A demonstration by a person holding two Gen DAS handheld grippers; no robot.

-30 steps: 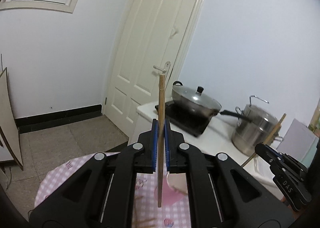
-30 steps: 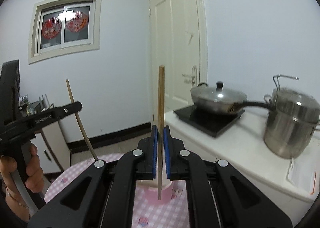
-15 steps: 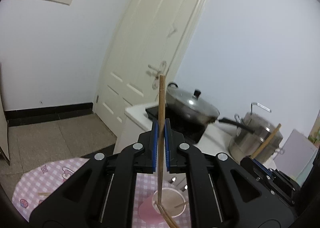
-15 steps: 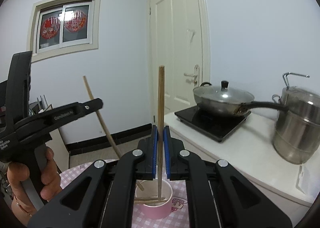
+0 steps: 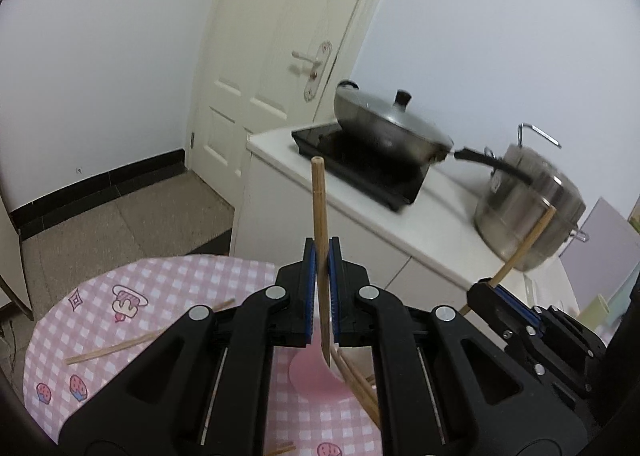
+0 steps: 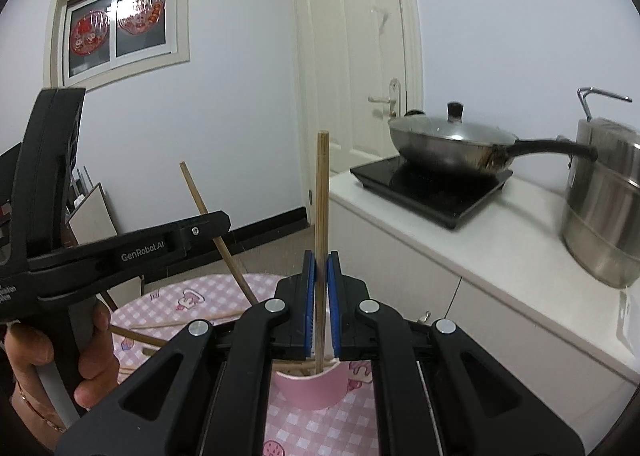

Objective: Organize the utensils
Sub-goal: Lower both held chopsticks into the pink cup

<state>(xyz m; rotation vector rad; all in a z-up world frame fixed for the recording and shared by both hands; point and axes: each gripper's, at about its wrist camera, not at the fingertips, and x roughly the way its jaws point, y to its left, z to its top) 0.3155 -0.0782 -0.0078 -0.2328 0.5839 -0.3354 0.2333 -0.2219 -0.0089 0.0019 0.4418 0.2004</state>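
My left gripper point(image 5: 321, 256) is shut on a wooden chopstick point(image 5: 319, 208) held upright; its lower end dips into the pink cup point(image 5: 316, 378), where other chopsticks point(image 5: 360, 384) lean. My right gripper point(image 6: 321, 268) is shut on another upright chopstick point(image 6: 322, 196) whose lower end is inside the pink cup point(image 6: 310, 392). The right gripper also shows in the left wrist view point(image 5: 496, 296) at the right. The left gripper shows in the right wrist view point(image 6: 208, 226) at the left, with its chopstick point(image 6: 212, 224) slanting.
Loose chopsticks point(image 5: 116, 350) lie on the pink checked tablecloth point(image 5: 132, 320) left of the cup. Behind the table stands a white counter point(image 6: 500, 240) with an induction hob, a lidded wok point(image 6: 444, 140) and a steel pot point(image 6: 604, 208). A white door point(image 6: 352, 56) is beyond.
Both grippers have tilted down and lowered their chopsticks towards the pink cup; the table and cup have come into view and the chopstick tips now sit inside the cup.
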